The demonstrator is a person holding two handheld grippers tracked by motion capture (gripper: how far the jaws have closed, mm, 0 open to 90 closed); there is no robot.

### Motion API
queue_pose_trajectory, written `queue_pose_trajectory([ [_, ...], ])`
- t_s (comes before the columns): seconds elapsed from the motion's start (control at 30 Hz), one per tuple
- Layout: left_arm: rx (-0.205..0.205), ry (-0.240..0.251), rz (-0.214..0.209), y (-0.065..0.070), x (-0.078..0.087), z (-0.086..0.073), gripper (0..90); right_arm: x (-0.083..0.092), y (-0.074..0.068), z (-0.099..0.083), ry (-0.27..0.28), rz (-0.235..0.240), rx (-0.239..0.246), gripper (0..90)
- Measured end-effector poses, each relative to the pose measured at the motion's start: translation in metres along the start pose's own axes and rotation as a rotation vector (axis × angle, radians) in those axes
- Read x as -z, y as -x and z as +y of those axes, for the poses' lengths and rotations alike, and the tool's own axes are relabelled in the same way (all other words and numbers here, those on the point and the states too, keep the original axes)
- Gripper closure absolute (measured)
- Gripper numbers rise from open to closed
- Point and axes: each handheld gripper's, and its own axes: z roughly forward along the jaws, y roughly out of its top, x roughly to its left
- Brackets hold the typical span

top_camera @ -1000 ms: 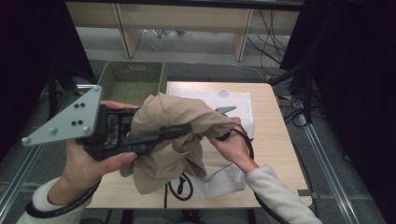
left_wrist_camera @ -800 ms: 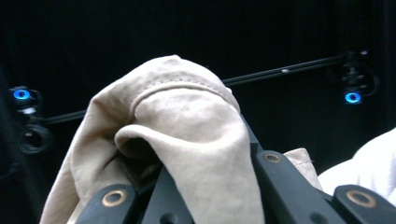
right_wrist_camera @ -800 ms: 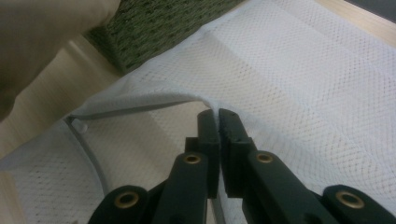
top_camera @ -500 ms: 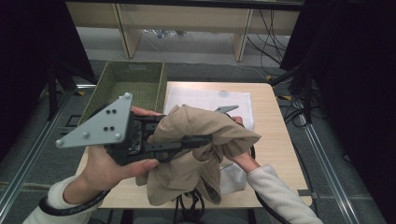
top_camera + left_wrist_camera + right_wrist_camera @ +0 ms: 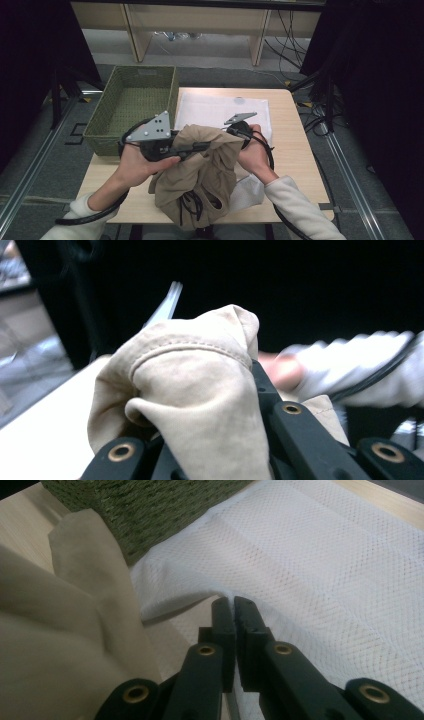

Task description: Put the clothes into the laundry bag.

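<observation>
The left claw (image 5: 200, 146), clamped on the tan garment (image 5: 200, 175), had sunk toward the desk (image 5: 295, 150) beside the right claw (image 5: 234, 602), pinching the white mesh bag's (image 5: 210, 107) edge, suggesting bagging was near.

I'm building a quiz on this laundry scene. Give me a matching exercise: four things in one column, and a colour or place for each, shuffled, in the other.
Things:
1. woven basket
2. mesh bag
3. garment
4. table

Descriptions:
A. beige, bunched up, gripped by the left gripper
B. light wood, carries everything else
C. green, at the table's left edge
D. white, spread flat behind the garment, edge pinched by the right gripper

Pairs: 1-C, 2-D, 3-A, 4-B
</observation>
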Motion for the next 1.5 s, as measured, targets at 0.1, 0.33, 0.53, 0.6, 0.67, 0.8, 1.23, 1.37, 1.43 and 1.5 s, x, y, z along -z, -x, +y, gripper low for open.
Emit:
queue_pose_trajectory([
  [0.1,0.009,-0.036,0.023,-0.005,-0.008,-0.014,82.8,0.000,0.000,0.000,0.006,-0.002,-0.007,89.4],
  [0.33,-0.001,-0.104,0.073,-0.009,-0.022,-0.033,82.9,0.002,-0.001,0.000,0.021,-0.004,-0.004,89.5],
  [0.53,-0.009,-0.162,0.112,-0.012,-0.031,-0.047,82.9,0.006,-0.004,0.002,0.036,-0.004,-0.013,89.5],
  [0.6,-0.019,-0.183,0.124,-0.012,-0.035,-0.051,82.9,0.007,-0.004,0.003,0.044,-0.008,0.003,89.5],
  [0.67,-0.027,-0.200,0.129,-0.011,-0.038,-0.054,82.9,0.008,-0.003,0.004,0.055,-0.007,0.034,89.6],
  [0.8,-0.041,-0.240,0.134,-0.011,-0.045,-0.061,82.9,0.012,-0.005,0.005,0.066,-0.008,0.007,89.6],
  [1.23,-0.022,-0.316,0.137,-0.014,-0.069,-0.081,82.9,0.018,-0.009,0.007,0.104,-0.016,0.017,89.7],
  [1.37,-0.025,-0.318,0.141,-0.014,-0.072,-0.081,82.9,0.021,-0.010,0.009,0.117,-0.015,0.035,89.7],
  [1.43,-0.014,-0.337,0.142,-0.013,-0.073,-0.081,82.9,0.022,-0.012,0.009,0.125,-0.020,0.036,89.7],
  [1.5,-0.013,-0.336,0.155,-0.014,-0.075,-0.082,82.9,0.023,-0.014,0.010,0.127,-0.018,0.028,89.7],
])
